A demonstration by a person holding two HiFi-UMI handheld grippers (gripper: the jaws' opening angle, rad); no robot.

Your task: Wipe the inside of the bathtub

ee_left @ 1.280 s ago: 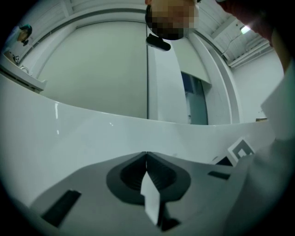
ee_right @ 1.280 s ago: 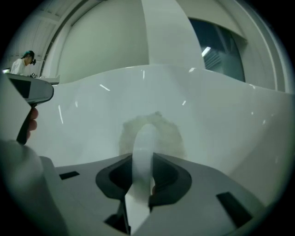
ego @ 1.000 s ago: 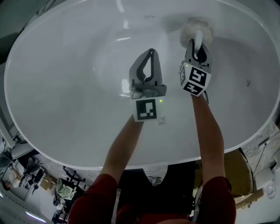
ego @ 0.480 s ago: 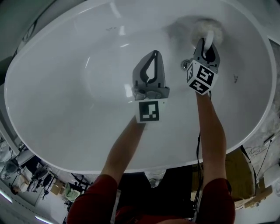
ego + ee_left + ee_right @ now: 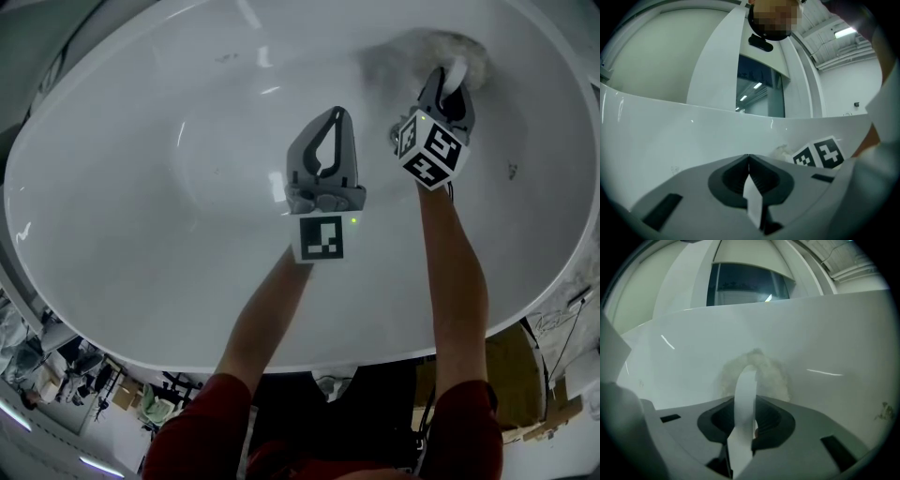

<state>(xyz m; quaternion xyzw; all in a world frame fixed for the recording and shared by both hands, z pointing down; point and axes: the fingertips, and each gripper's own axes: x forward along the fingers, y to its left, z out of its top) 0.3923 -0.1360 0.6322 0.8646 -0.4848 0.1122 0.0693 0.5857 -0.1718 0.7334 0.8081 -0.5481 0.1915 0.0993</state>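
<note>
Head view: white bathtub [image 5: 141, 187] fills the frame, both grippers inside its basin | left gripper [image 5: 334, 114] over the tub's middle, jaws pressed together on nothing | right gripper [image 5: 446, 82] at the far wall, jaws pinching a white handle [image 5: 745, 394] | fluffy pad [image 5: 461, 49] on that handle touches the tub wall.

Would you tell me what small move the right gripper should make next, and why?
Probably sweep the right gripper sideways along the bathtub wall: its jaws are shut on the white handle, and the fluffy pad lies against that wall.
</note>
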